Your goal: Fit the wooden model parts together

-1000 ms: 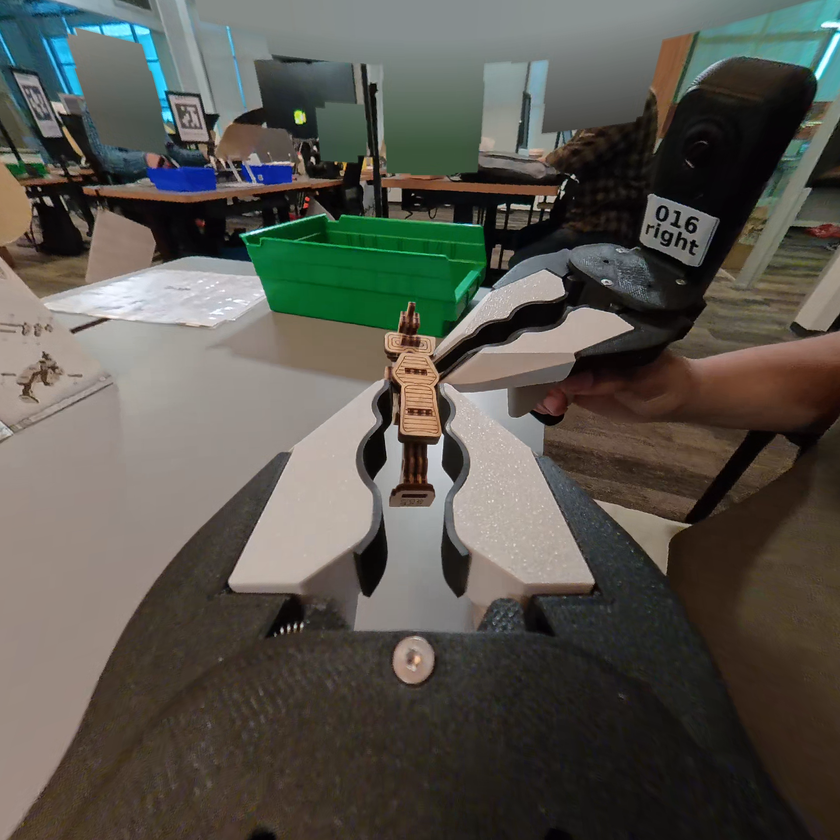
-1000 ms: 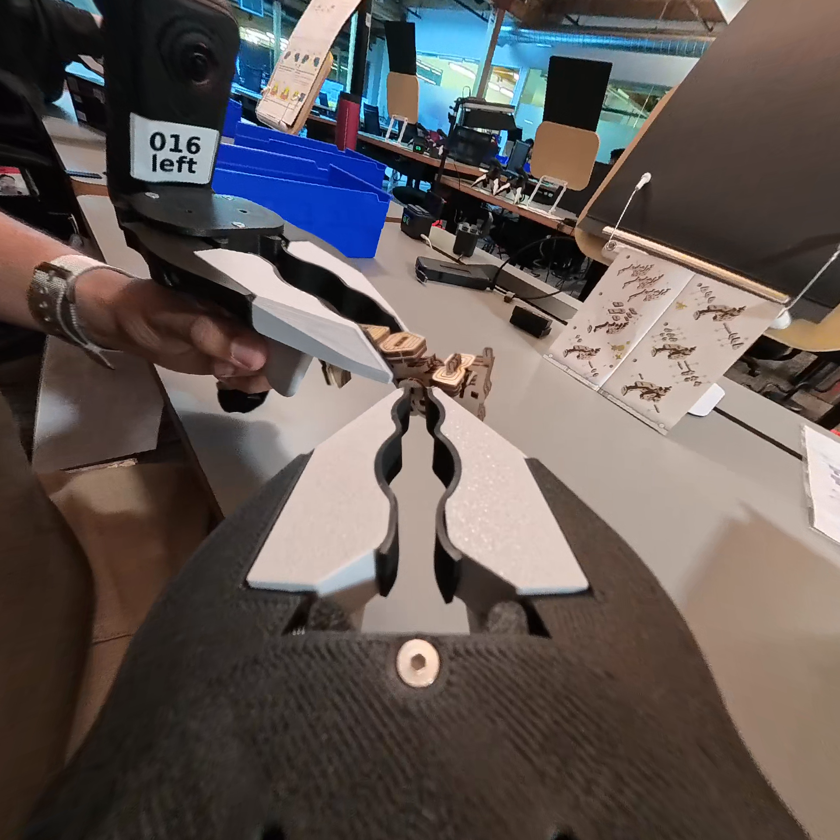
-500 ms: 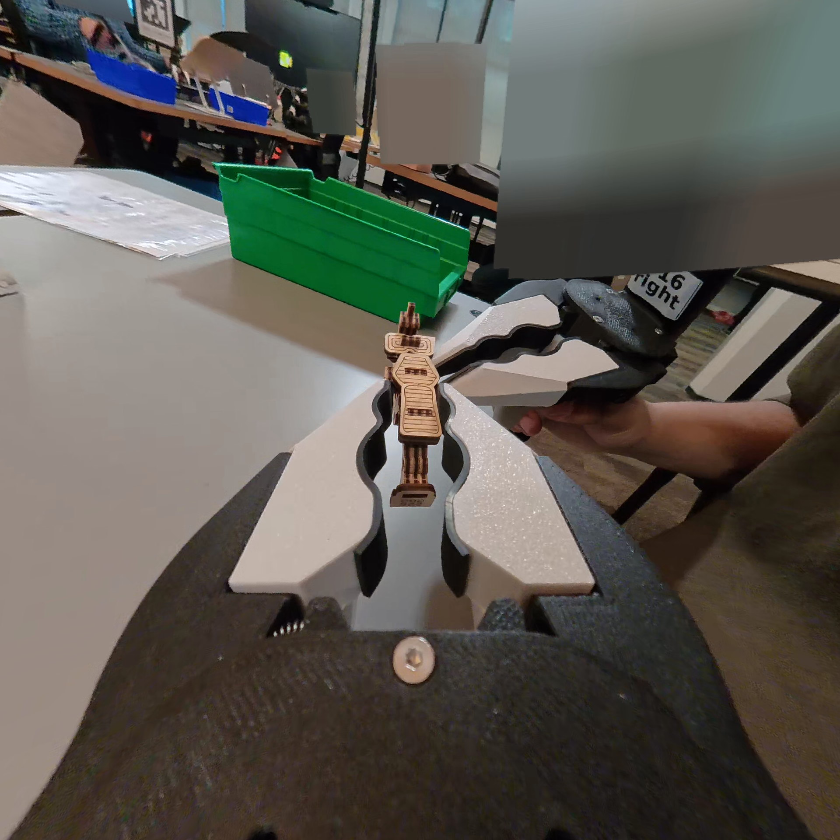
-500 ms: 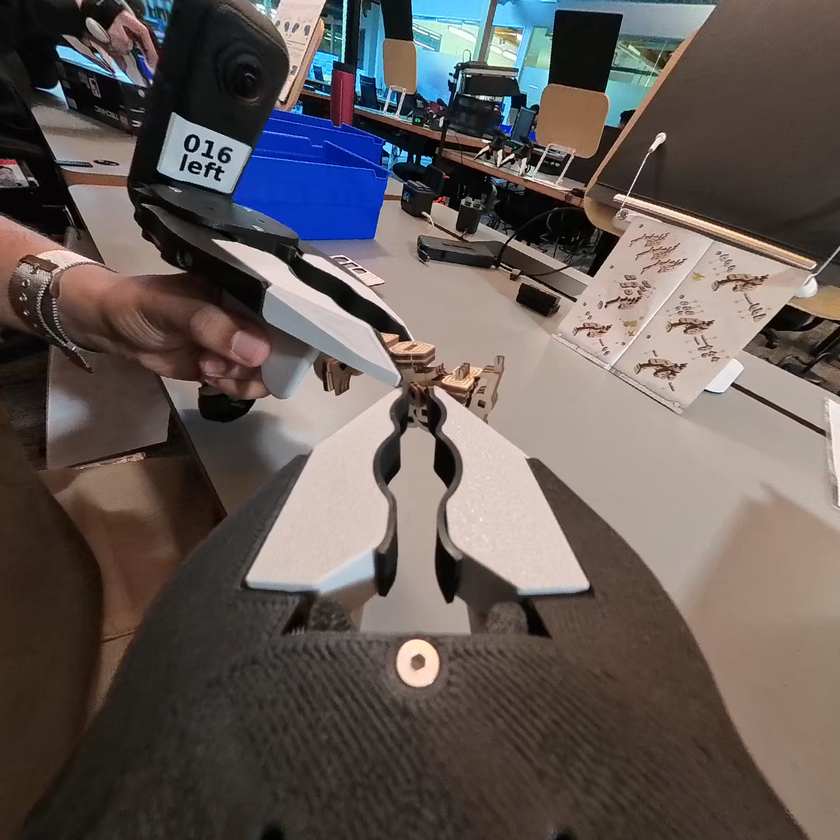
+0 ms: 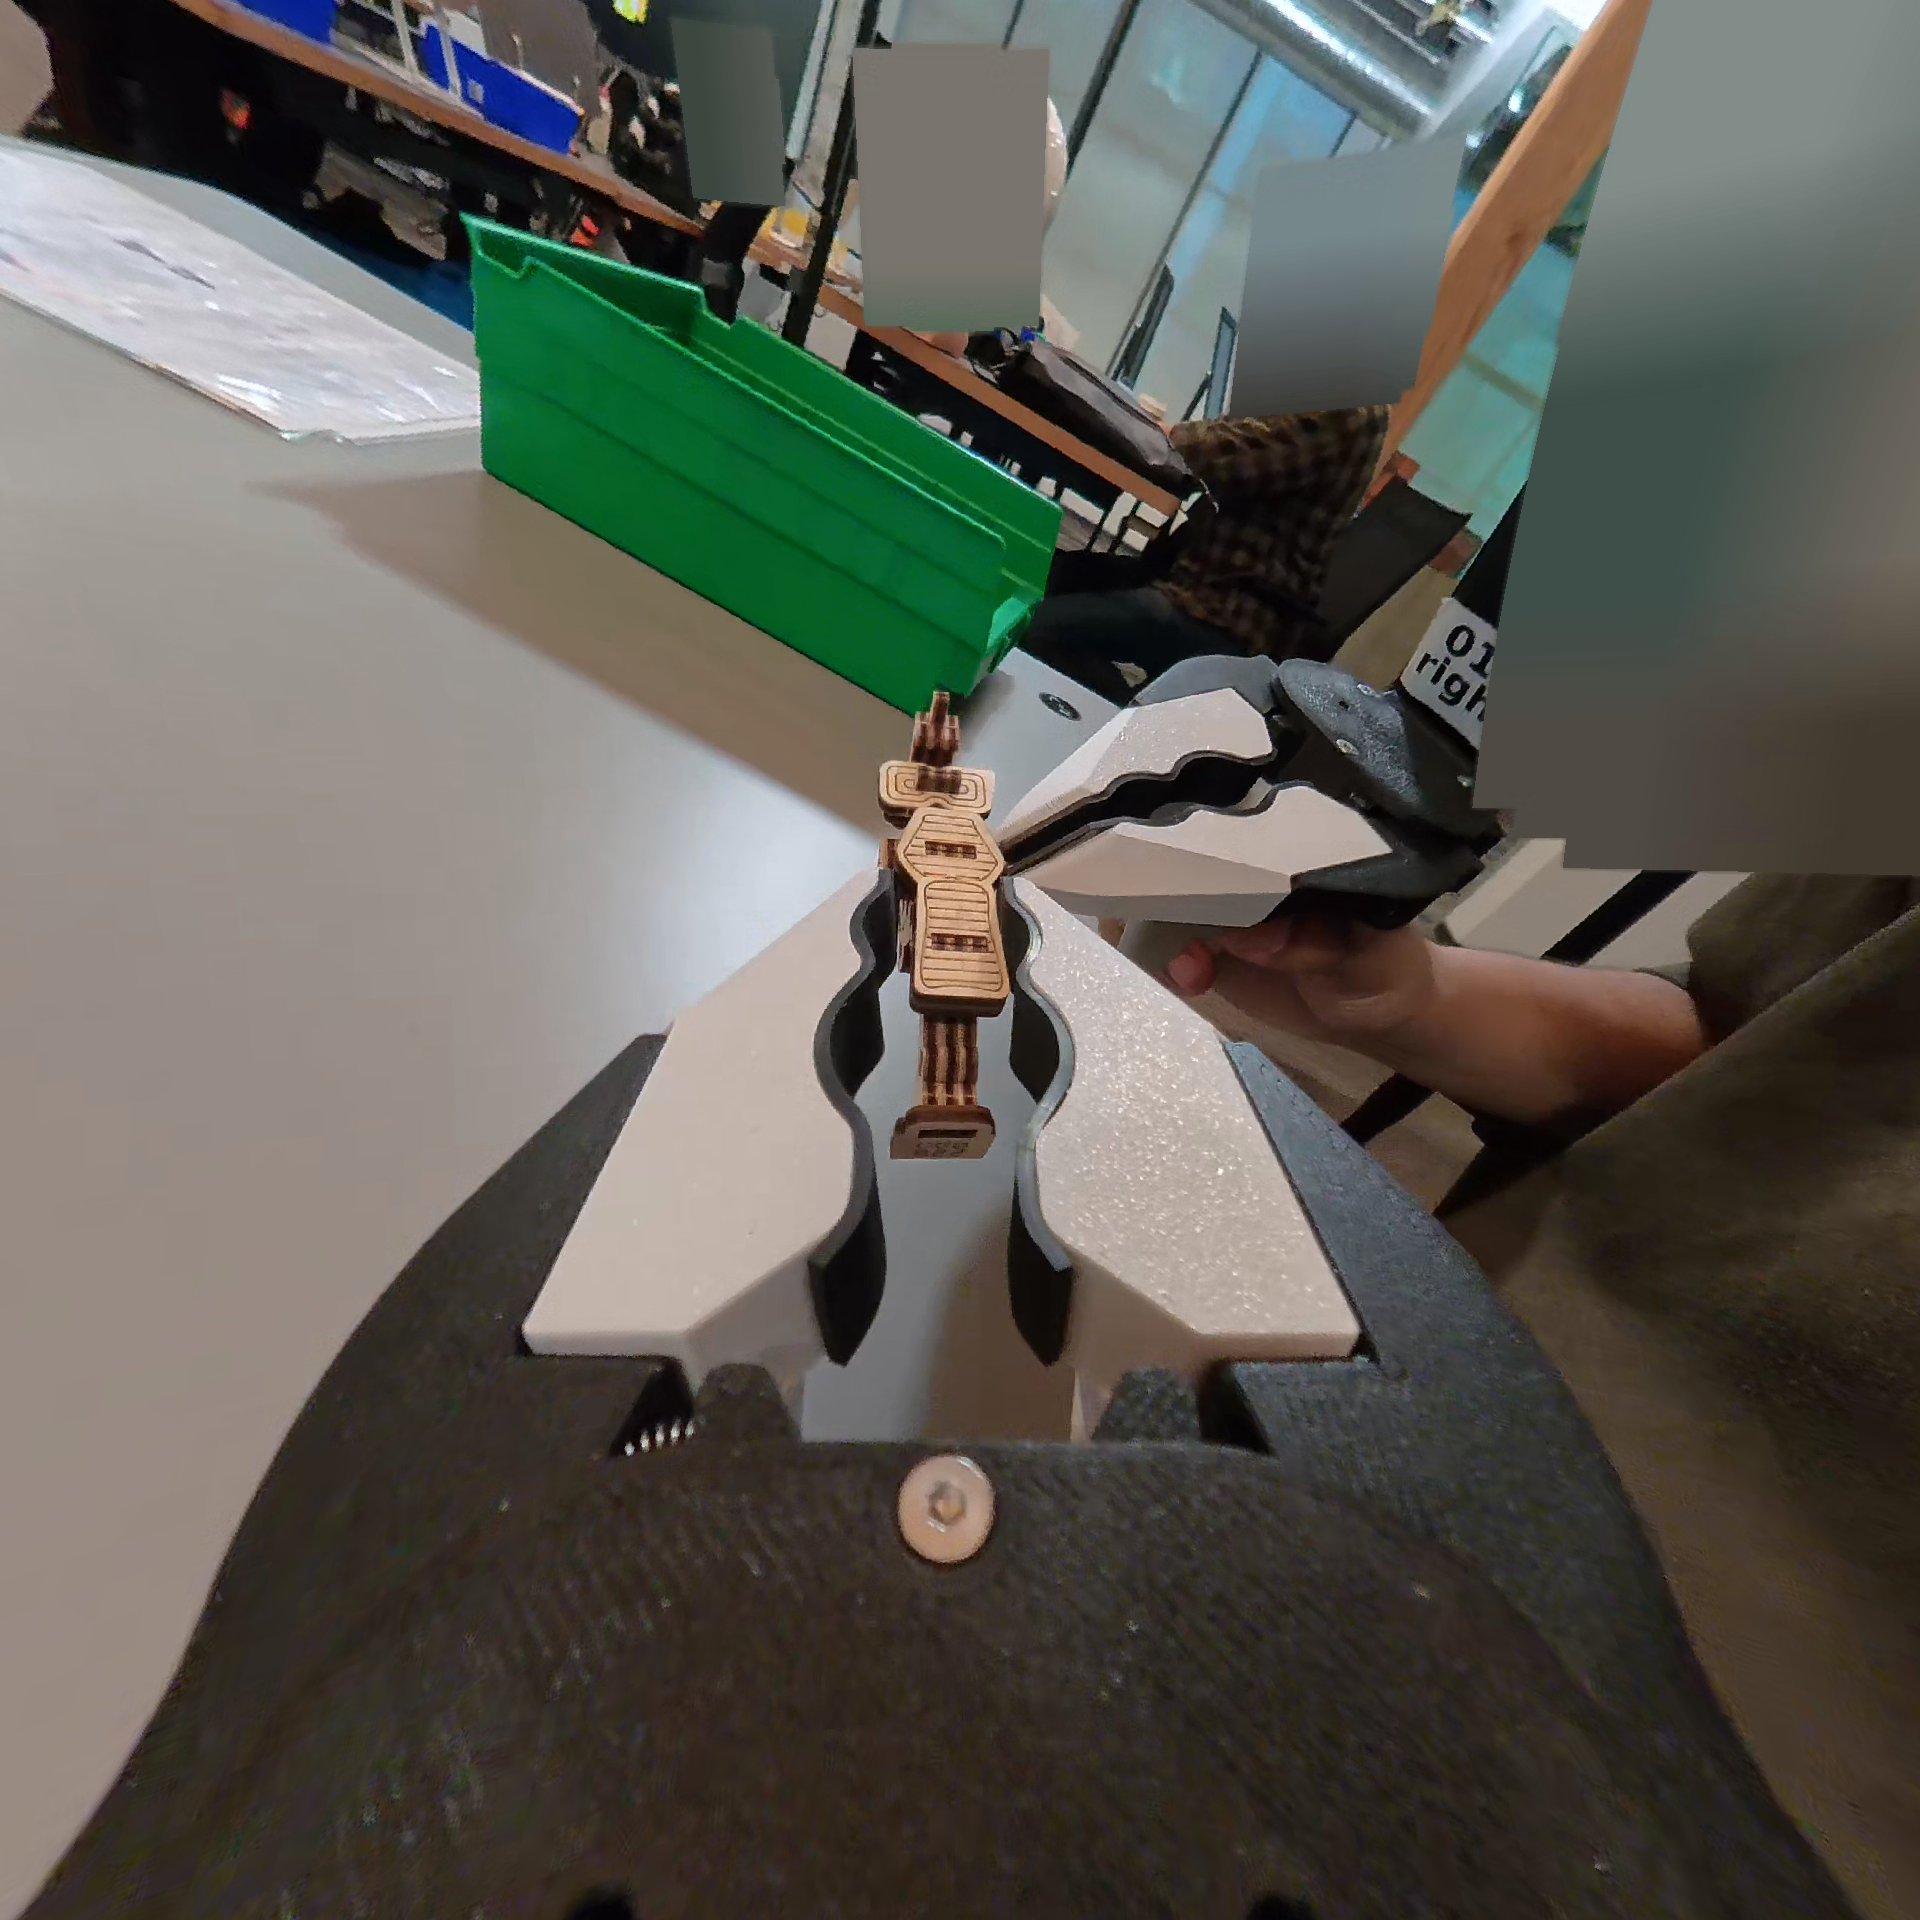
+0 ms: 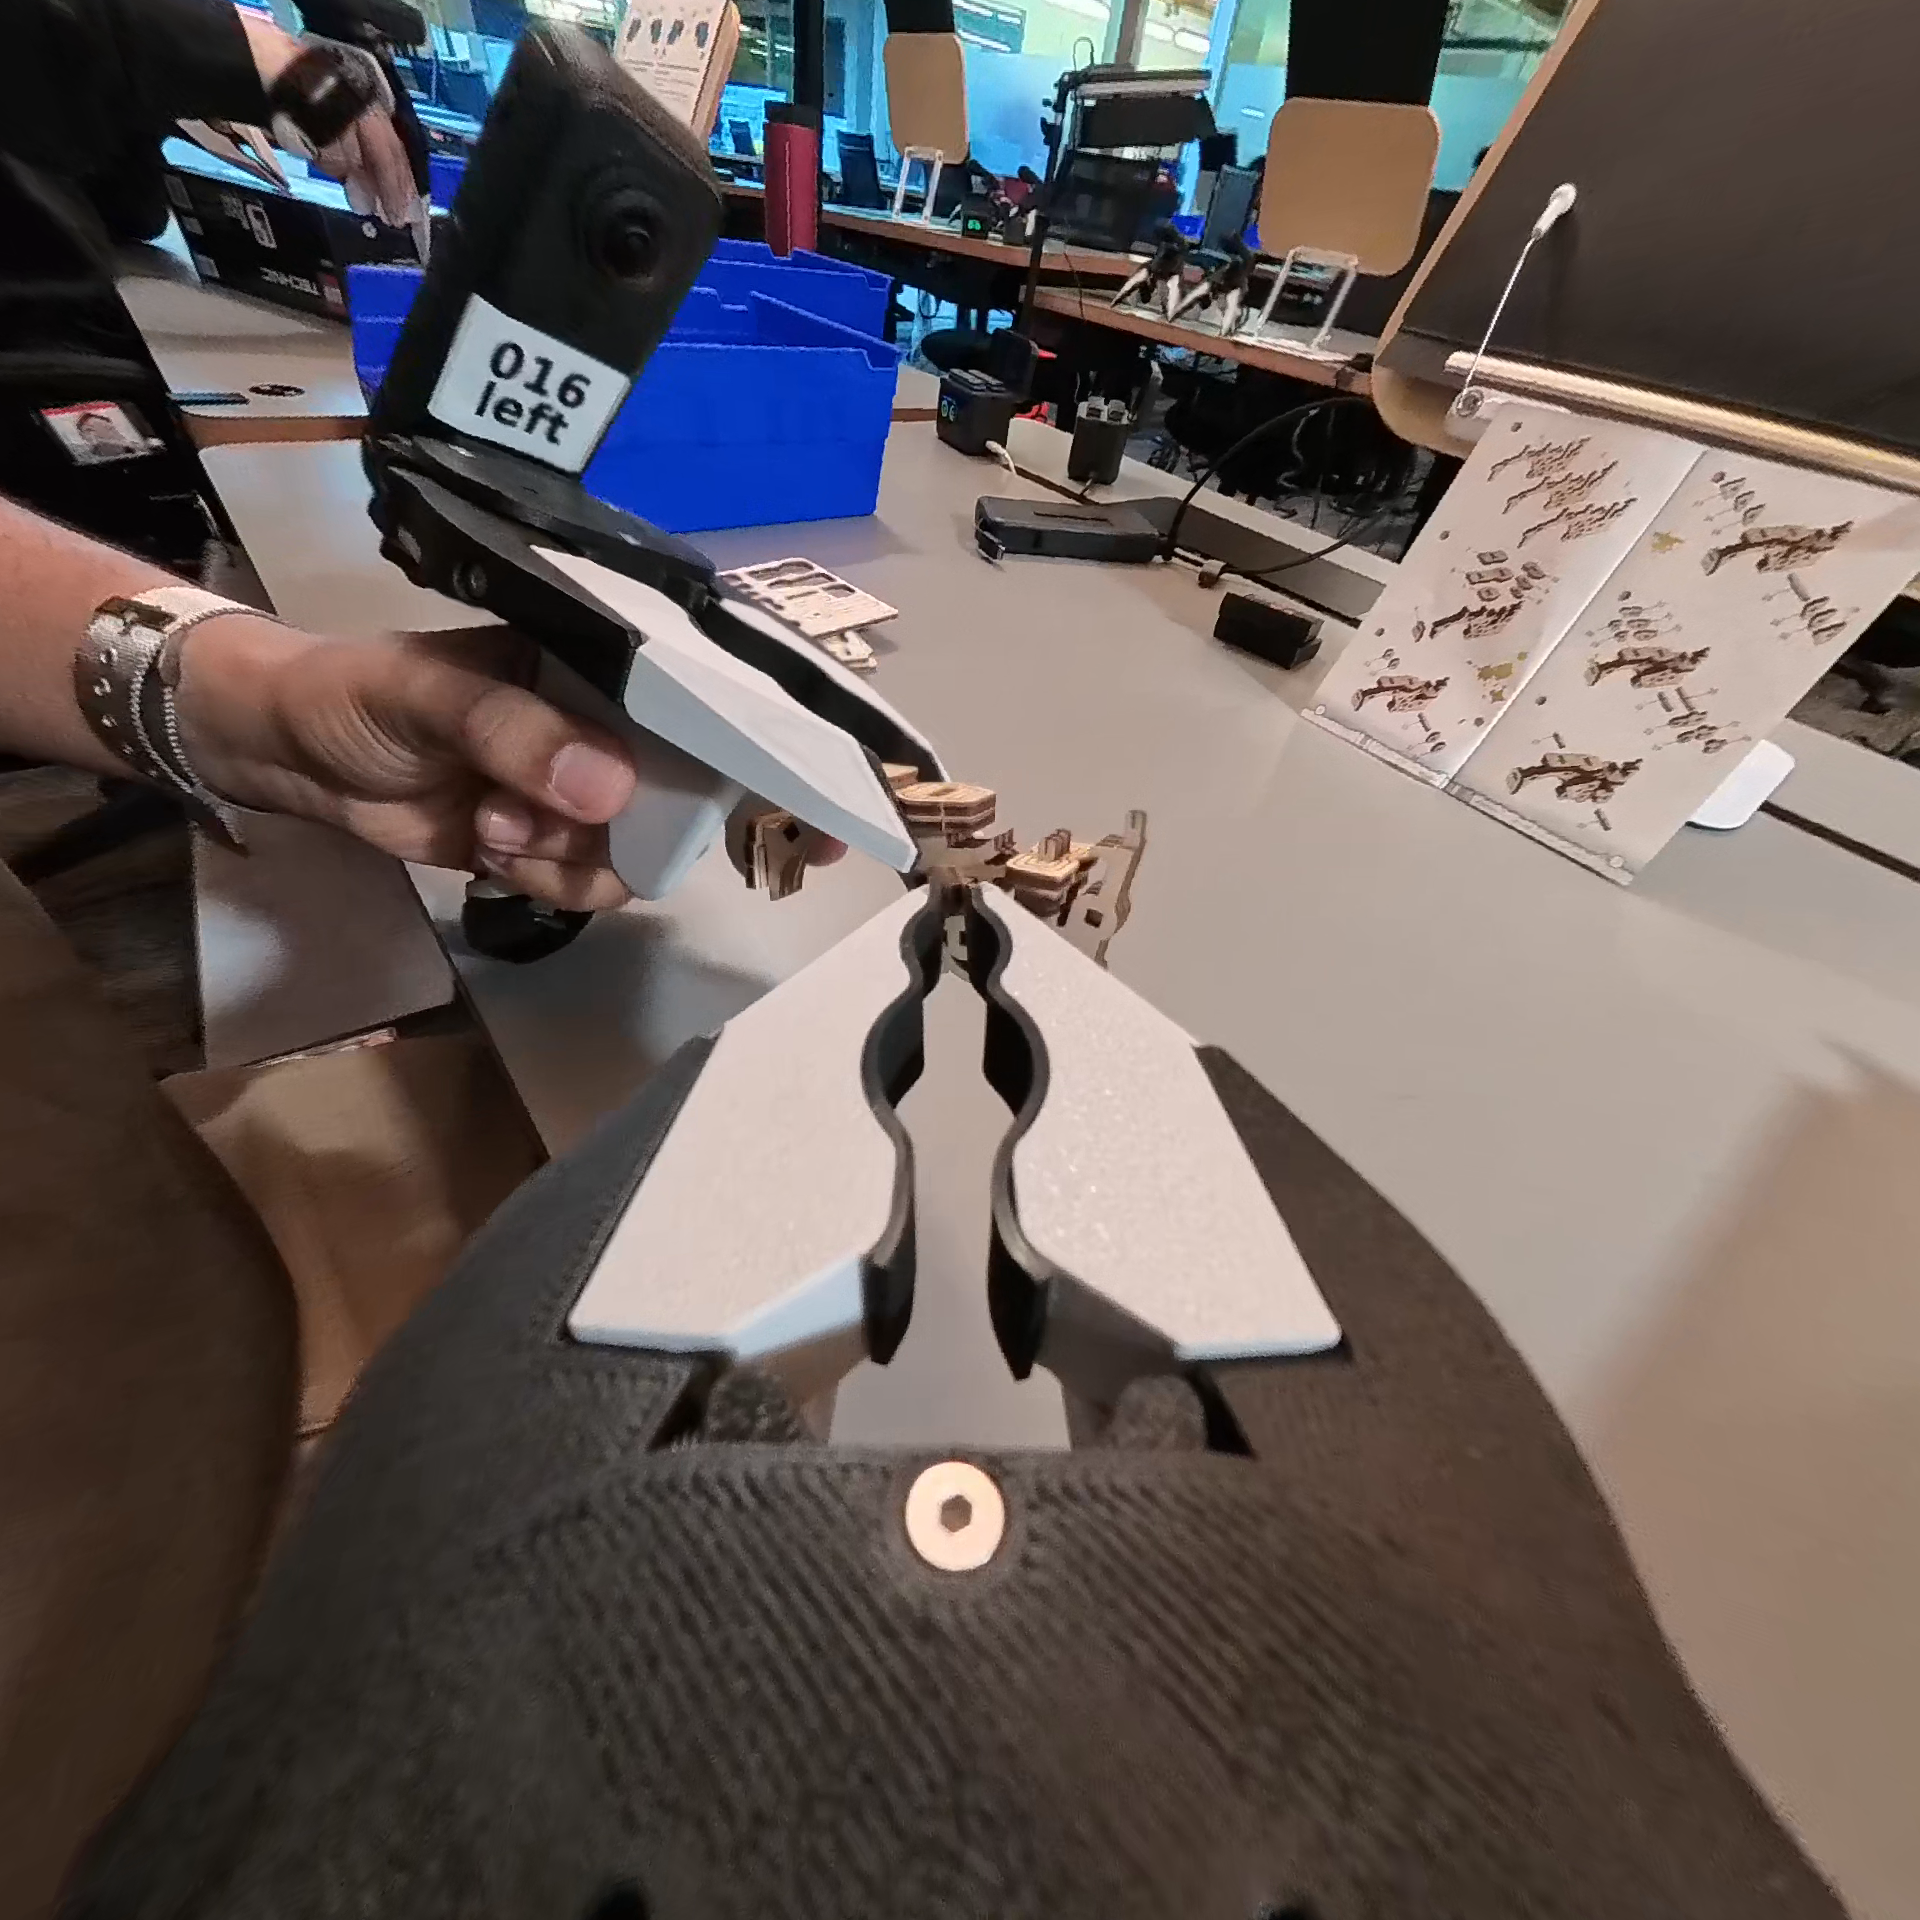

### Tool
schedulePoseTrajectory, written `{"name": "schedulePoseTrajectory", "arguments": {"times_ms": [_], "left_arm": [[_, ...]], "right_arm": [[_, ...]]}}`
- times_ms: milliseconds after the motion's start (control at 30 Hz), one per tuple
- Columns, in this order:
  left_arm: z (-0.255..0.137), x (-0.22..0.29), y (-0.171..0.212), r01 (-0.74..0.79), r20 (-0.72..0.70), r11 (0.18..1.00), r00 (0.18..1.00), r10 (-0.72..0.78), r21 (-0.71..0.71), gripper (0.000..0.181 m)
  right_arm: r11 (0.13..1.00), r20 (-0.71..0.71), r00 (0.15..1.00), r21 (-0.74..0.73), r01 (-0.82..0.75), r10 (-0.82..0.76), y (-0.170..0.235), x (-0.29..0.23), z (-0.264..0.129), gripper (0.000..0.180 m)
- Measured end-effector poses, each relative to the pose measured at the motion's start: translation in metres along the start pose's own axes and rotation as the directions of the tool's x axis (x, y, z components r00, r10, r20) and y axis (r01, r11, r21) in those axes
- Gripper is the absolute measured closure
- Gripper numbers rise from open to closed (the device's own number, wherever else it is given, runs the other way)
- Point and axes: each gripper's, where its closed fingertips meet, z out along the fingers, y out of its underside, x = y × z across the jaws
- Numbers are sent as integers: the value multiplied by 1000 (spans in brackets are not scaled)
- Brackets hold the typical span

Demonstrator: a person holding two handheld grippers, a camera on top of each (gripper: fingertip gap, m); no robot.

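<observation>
The wooden model [image 5: 951, 914], a long segmented body, is held above the grey table [image 5: 312, 831]. My left gripper [image 5: 945, 883] is shut on its middle, with its tail end between the fingers. My right gripper [image 5: 1013, 847] comes in from the right, and its tips meet the model's side. In the right wrist view my right gripper [image 6: 951, 904] is shut on a small wooden part [image 6: 958, 937] that sits against the model [image 6: 1055, 862]. The left gripper [image 6: 914, 831] reaches in from the left there. Whether the part is seated in the model is hidden.
A green bin [image 5: 748, 488] and a clear plastic sheet [image 5: 208, 301] lie at the table's far side. A blue bin [image 6: 748, 416], a wooden parts sheet [image 6: 810, 597], black devices [image 6: 1070, 514] and a standing instruction sheet [image 6: 1610, 644] are beyond the model. The table edge is on the right. Only a small space, under 4 cm, lies between the two pairs of fingers.
Both grippers keep their hold and stay joined at the model. The pair has swung and tilted together, so the green bin and the background have shifted in both views.
</observation>
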Motion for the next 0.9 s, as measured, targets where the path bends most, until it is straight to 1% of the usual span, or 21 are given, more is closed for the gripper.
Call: {"name": "schedulePoseTrajectory", "arguments": {"times_ms": [233,533,733,900], "left_arm": [[0,-4,4,154,-53,988,987,-154,-16,165],[2,-4,7,182,-68,983,981,-184,-33,165],[2,-2,7,212,-91,977,973,-214,-36,165],[2,-1,8,235,-109,971,965,-238,-41,165]], "right_arm": [[989,70,986,-19,-150,151,6,0,1,178],[927,163,916,8,-374,368,4,4,-3,178],[901,202,882,-4,-434,425,5,2,-3,178],[894,212,873,-10,-448,440,5,1,-3,179]]}}
